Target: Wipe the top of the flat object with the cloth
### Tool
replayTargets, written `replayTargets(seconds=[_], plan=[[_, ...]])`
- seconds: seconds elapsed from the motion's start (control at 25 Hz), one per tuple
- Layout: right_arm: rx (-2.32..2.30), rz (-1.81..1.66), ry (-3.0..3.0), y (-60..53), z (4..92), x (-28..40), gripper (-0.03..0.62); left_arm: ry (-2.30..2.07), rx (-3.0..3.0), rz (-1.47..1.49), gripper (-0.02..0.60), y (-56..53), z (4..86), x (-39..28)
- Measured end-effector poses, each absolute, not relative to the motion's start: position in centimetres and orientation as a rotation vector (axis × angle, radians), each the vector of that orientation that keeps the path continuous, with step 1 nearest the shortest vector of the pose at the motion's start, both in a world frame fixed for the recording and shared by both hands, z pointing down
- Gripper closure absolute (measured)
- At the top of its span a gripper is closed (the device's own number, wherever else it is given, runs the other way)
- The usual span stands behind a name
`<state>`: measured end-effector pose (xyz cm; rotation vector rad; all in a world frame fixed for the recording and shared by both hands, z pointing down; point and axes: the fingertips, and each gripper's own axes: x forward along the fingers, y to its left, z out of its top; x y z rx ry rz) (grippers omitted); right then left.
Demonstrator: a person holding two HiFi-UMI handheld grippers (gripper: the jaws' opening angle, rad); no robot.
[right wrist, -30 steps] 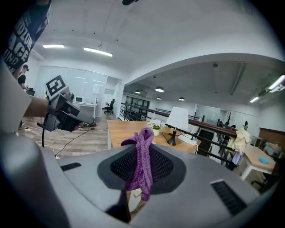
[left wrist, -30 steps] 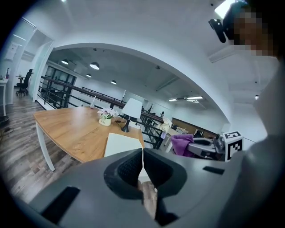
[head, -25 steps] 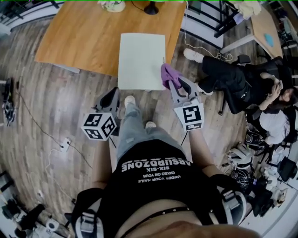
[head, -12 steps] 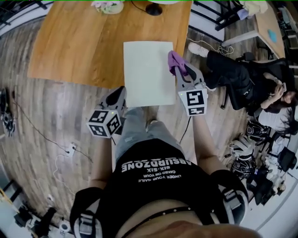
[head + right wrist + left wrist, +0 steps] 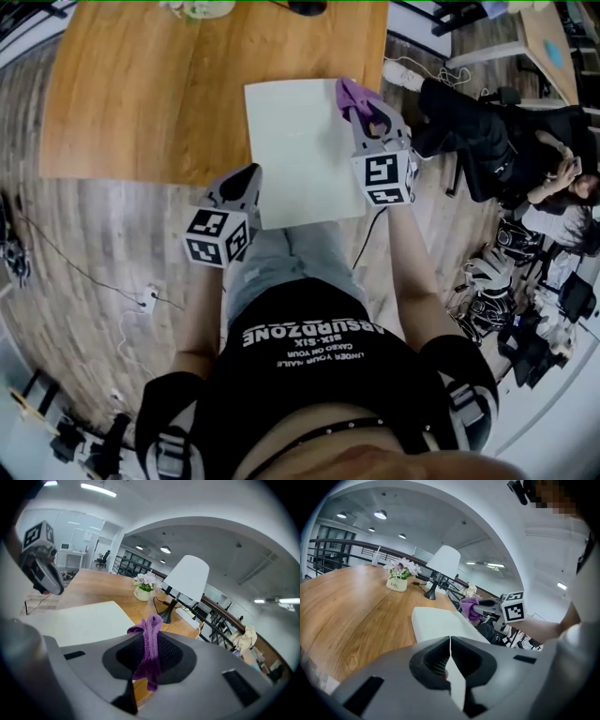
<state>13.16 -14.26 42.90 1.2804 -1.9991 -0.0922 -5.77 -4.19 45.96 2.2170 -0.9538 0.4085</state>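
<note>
A flat pale board (image 5: 292, 150) lies on the wooden table (image 5: 141, 94), its near end sticking out over the table's front edge. My right gripper (image 5: 364, 108) is shut on a purple cloth (image 5: 349, 92) and hovers at the board's far right edge. In the right gripper view the cloth (image 5: 151, 641) hangs bunched between the jaws, with the board (image 5: 79, 620) ahead to the left. My left gripper (image 5: 249, 178) is shut with nothing in it, beside the board's left edge. From the left gripper view the board (image 5: 438, 623) lies just ahead and the cloth (image 5: 469, 607) beyond it.
A white-shaded desk lamp (image 5: 187, 581) and a small flower pot (image 5: 143, 591) stand at the table's far side. A person (image 5: 487, 131) sits on the floor to the right, among bags and gear. Cables (image 5: 141, 298) run over the wooden floor at the left.
Both grippers have moved forward to the table. The right one carried the cloth from in front of the board to its far right edge; the left came up beside its left edge.
</note>
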Motion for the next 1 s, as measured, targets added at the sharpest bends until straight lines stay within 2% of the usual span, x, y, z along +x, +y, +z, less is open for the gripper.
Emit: replayTargets(seconds=[0.24,1.0], plan=[[1.156,-0.237,-1.91,-16.3,45.5,12.5,0.517,-0.904,2.254,0.472,0.558,-5.6,47.7,-4.2],[1.019,-0.183,-1.957,-16.5,49.6,11.1,0.519,-0.947,2.213,0.657,0.565,-7.3,52.0,-3.6]])
